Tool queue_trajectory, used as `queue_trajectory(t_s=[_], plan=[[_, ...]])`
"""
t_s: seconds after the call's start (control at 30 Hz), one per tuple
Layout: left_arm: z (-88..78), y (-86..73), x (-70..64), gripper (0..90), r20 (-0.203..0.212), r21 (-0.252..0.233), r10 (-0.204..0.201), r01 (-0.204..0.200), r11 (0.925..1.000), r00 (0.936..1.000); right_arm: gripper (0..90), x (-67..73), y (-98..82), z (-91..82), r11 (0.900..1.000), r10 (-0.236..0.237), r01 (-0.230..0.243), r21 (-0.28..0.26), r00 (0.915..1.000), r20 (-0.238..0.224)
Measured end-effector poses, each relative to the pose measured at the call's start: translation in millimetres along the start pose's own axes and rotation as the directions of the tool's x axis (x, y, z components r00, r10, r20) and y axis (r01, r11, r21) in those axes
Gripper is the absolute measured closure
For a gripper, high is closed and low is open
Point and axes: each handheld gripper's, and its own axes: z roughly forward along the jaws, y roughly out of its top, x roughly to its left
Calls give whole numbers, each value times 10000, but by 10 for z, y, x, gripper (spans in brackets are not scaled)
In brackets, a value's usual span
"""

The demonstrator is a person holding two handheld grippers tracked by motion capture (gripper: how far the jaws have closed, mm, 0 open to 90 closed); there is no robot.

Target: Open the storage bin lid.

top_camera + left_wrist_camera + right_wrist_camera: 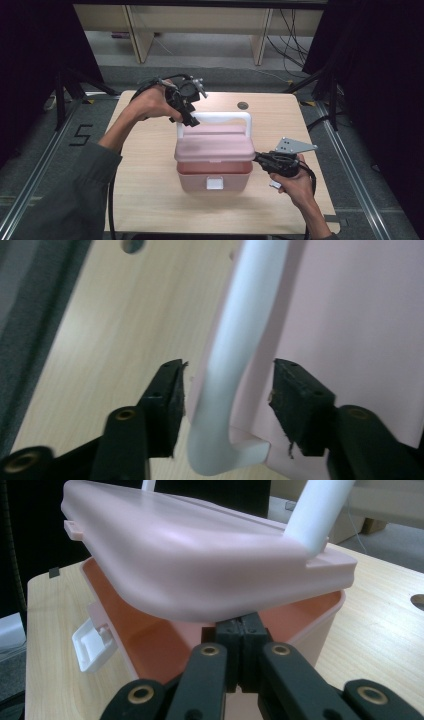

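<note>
Near the middle of the bench (pixel 150 200), a pink storage box (pixel 214 176) is sitting with its lid (pixel 215 146) tipped up off the rim, and both grippers are working on it.

The left gripper (pixel 186 111) is reaching down at the far left corner of the white handle (pixel 215 118). Its fingers (pixel 167 400) are standing apart on either side of the handle's bend, close to it but with a gap on each side, so nothing is being gripped; they look placed there to steady or catch the handle while the lid is raised. The right gripper (pixel 260 159) is coming in level at the box's right side with its fingers (pixel 243 630) pressed together, tips tucked under the lid's edge over the box rim. Judging by that placement, it is prising or propping the lid rather than holding anything.

Looking from above, the high view is giving the layout: box centred, one hand at each side, white latch (pixel 215 183) on the near face. It is not revealing how far the lid is lifted. The right gripper view is supplying that: the reddish inside (pixel 155 640) showing under the raised lid, and the latch (pixel 92 645) hanging open. The left gripper view is settling the gaps beside the handle (pixel 235 355).
</note>
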Motion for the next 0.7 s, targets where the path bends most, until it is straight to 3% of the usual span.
queue_trajectory(t_s=[0.07,0.17,0.23,0.27,0.3,0.33,0.37,0.4,0.43,0.47,0.5,0.57,0.6,0.63,0.7], plan=[[-62,-57,-3,392,-324,-381,-526,513,9980,9981,900,-14,7,6,9997,-238,238,-74,9997,14],[-164,-182,-19,356,-661,-1042,-1065,993,9896,9921,900,-18,12,1,9999,-31,32,-142,9999,101],[-217,-278,-36,328,-906,-1566,-1545,1392,9778,9838,900,-10,24,4,9996,164,-162,-213,9998,89],[-235,-332,-51,326,-1007,-1800,-1771,1572,9710,9790,900,-29,40,1,9998,-60,61,-212,10000,59],[-248,-387,-65,322,-1082,-1935,-1936,1704,9662,9751,900,-10,51,-7,9998,161,-160,-136,9999,55],[-259,-446,-83,316,-1143,-2042,-2071,1811,9620,9716,900,-28,63,7,9992,-92,97,-379,9999,132],[-273,-508,-100,309,-1151,-2176,-2195,1910,9572,9688,900,-21,74,4,9993,31,-30,-363,10000,16],[-285,-586,-121,302,-1065,-2462,-2458,2139,9453,9635,900,-36,89,3,9991,-137,139,-404,9999,53],[-298,-634,-129,298,-1029,-2585,-2568,2235,9398,9610,900,-27,103,-3,9994,-35,40,-352,9999,140],[-314,-696,-139,297,-1013,-2745,-2751,2389,9314,9561,900,-42,117,-10,9995,-177,180,-264,9998,99],[-332,-770,-151,293,-1057,-2920,-2959,2548,9218,9493,900,-31,122,0,9992,-12,15,-392,10000,88],[-355,-882,-170,283,-1116,-3061,-3235,2772,9107,9396,900,-46,144,-4,9993,-116,119,-366,9999,79],[-365,-938,-176,279,-1147,-3104,-3301,2819,9078,9369,900,-31,148,6,9990,29,-29,-455,10000,3],[-377,-979,-178,273,-1247,-3175,-3308,2782,9065,9354,900,-44,157,12,9983,-161,161,-561,9999,5],[-376,-1104,-208,263,-1242,-3418,-3584,2992,8909,9253,900,-35,171,6,9983,-194,200,-547,9997,120]])
